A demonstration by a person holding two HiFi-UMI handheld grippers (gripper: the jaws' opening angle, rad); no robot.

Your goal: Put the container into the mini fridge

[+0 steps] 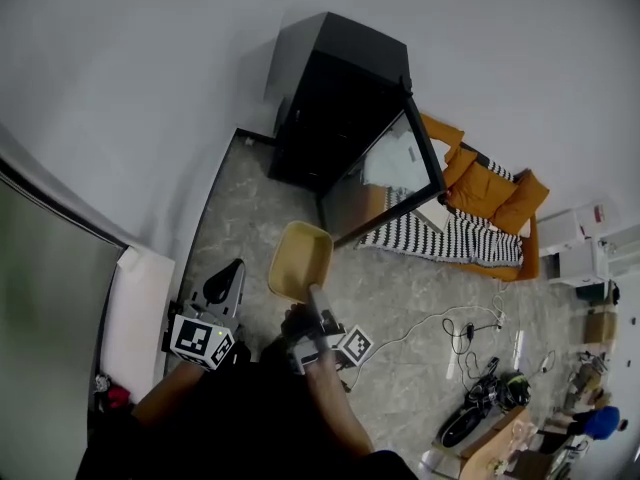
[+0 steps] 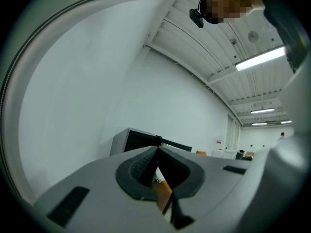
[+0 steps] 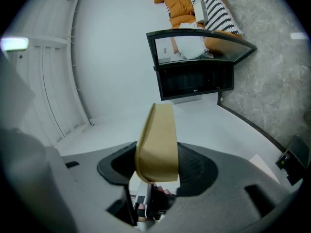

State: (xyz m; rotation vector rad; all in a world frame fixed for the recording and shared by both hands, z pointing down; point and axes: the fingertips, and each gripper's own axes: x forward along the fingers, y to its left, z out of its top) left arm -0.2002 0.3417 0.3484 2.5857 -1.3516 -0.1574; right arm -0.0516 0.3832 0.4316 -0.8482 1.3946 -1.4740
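The yellow container (image 1: 300, 260) is up in the air above the floor (image 1: 250, 218), a little way in front of the mini fridge (image 1: 335, 98). The right gripper (image 1: 316, 300) has its jaws squeezed on one side wall of the container. The open top of the container faces up.

I think the job now is to carry it over to the fridge. The fridge door (image 1: 390, 168) is swung wide open, so the way in looks free. To do this well, hold the container flat and bring it down low to the opening. Then go straight in, so it does not bump the door or the frame. Let go only when it sits on a shelf.

The right arm (image 1: 335, 408) reaches forward from the body. The left gripper (image 1: 224, 286) is held on the left side, near the wall, and it tips upward. Its jaws are pressed together with nothing in them.
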